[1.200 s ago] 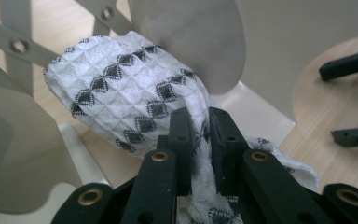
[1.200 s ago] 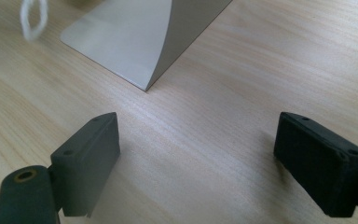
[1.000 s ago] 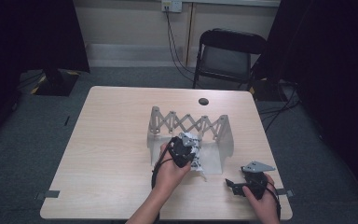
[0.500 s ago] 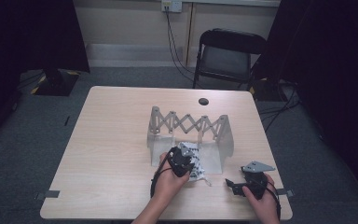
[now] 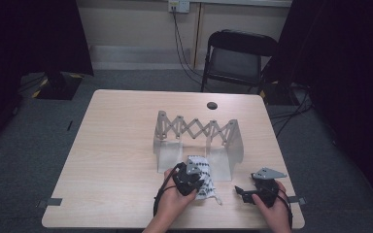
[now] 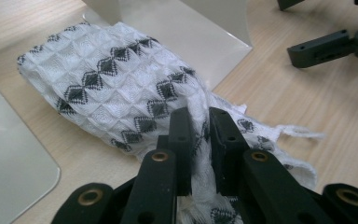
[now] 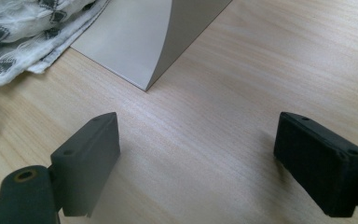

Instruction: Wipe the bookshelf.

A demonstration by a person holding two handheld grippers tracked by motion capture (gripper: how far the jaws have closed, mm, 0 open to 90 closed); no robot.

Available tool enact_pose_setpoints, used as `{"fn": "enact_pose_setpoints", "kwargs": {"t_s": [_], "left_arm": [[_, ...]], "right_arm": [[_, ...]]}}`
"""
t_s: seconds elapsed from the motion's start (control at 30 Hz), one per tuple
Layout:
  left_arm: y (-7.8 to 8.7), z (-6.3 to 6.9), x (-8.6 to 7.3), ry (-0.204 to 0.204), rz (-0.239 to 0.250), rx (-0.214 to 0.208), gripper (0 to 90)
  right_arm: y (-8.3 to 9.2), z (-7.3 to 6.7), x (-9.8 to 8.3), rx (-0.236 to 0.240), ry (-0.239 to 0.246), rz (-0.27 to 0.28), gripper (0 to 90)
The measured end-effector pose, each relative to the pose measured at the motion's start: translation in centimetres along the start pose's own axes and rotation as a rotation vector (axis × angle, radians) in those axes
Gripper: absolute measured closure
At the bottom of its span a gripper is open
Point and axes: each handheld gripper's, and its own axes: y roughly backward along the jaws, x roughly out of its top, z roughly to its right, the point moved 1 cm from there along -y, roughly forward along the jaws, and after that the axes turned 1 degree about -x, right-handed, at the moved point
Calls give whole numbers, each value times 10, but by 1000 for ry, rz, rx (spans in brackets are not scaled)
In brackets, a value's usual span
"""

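Wooden surface (image 5: 116, 160): left tongs (image 6: 199, 135) pinching patterned cloth (image 6: 116, 93); right tongs (image 7: 196, 163) spread wide, resting well right of cloth.

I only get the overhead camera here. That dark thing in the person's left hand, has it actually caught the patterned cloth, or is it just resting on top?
Observer: It has caught it. The left hand-held gripper has its jaws pinched shut on a fold of the cloth.
Operator: What is the pattern, close up?
Observer: White waffle weave with black diamonds, and a frayed fringe along one edge.
Operator: And the other hand's tool?
Observer: The right hand-held gripper has its jaws wide apart over bare table, nothing between them.
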Motion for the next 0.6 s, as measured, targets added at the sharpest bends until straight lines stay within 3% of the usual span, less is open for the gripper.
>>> {"fn": "enact_pose_setpoints", "kwargs": {"t_s": [0.47,0.6], "left_arm": [[-8,23,10,-51,5,-65,803],[-10,21,13,-58,9,-56,768]], "right_arm": [[0,0,0,0,0,0,135],[0,0,0,0,0,0,135]]}}
